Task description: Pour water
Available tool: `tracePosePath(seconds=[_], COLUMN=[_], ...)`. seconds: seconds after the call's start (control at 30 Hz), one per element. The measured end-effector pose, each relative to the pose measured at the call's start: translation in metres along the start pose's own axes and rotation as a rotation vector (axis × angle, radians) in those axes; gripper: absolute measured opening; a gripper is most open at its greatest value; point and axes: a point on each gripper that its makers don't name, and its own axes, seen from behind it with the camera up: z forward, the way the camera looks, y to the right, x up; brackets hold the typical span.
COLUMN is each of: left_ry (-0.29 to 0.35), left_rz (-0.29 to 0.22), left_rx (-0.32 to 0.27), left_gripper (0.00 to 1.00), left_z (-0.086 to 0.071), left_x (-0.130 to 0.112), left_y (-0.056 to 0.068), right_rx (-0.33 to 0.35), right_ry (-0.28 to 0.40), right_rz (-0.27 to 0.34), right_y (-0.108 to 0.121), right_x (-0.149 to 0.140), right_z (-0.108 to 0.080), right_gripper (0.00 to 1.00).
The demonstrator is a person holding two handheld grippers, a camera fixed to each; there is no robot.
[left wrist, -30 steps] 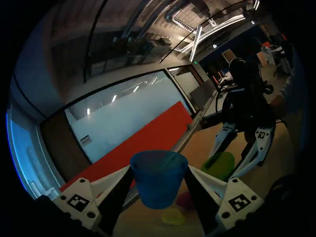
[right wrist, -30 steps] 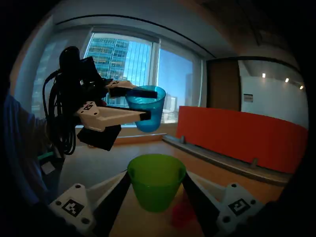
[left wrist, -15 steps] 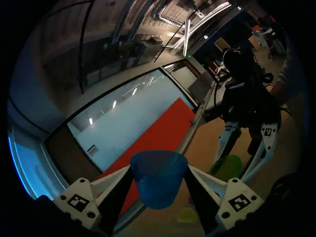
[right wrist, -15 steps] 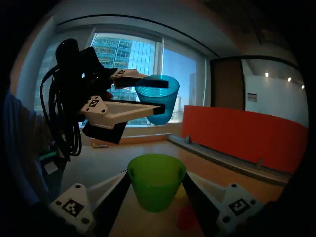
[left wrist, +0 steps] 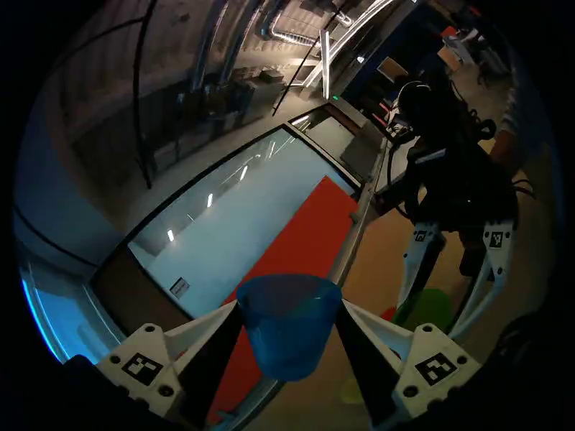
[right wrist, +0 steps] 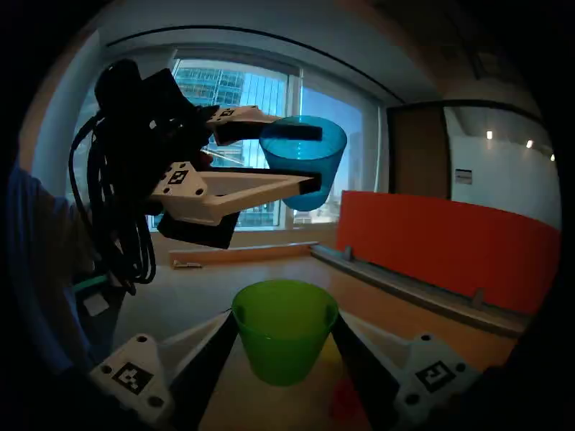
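My left gripper (left wrist: 287, 330) is shut on a translucent blue cup (left wrist: 288, 323), held upright in the air. In the right gripper view the same blue cup (right wrist: 302, 159) hangs high, above and slightly right of a green cup (right wrist: 284, 329), with the left gripper (right wrist: 309, 161) clamped on its sides. My right gripper (right wrist: 284, 334) is shut on the green cup, upright over the wooden table (right wrist: 180, 302). In the left gripper view the right gripper (left wrist: 449, 287) stands lower right, with the green cup (left wrist: 430, 307) between its fingers.
A red panel (right wrist: 460, 251) runs along the table's far side behind a metal rail (right wrist: 402, 284). Small yellow (left wrist: 352, 391) and red (right wrist: 343, 406) items lie on the table below the cups. A person's sleeve (right wrist: 36, 287) is at the left. Big windows (right wrist: 237, 108) stand behind.
The left gripper has carried the blue cup upward and rightward, closer above the green cup. The right gripper and green cup have stayed nearly still.
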Motion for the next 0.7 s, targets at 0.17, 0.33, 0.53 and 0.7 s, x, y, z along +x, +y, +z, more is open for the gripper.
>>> tracePosePath(seconds=[0.17,0.33,0.53,0.7], left_ry=[0.000,0.003,0.008,0.007], left_rz=[0.035,0.064,0.095,0.123], left_rx=[0.003,0.004,0.007,0.011], left_gripper=[0.85,0.86,0.86,0.86], left_z=[0.0025,0.0045,0.0067,0.0085], left_x=[0.0005,0.0030,0.0061,0.0073], left_y=[0.0020,0.0027,0.0014,0.0009], right_rx=[-0.001,-0.002,-0.005,-0.007], right_ry=[0.001,0.003,0.006,0.008], right_rz=[0.002,0.004,0.005,0.005], right_y=[0.0008,0.0021,0.0042,0.0059], right_x=[-0.0002,0.0004,0.0014,0.0020], right_z=[-0.0003,-0.0008,-0.0020,-0.0033], right_gripper=[0.91,0.91,0.91,0.91])
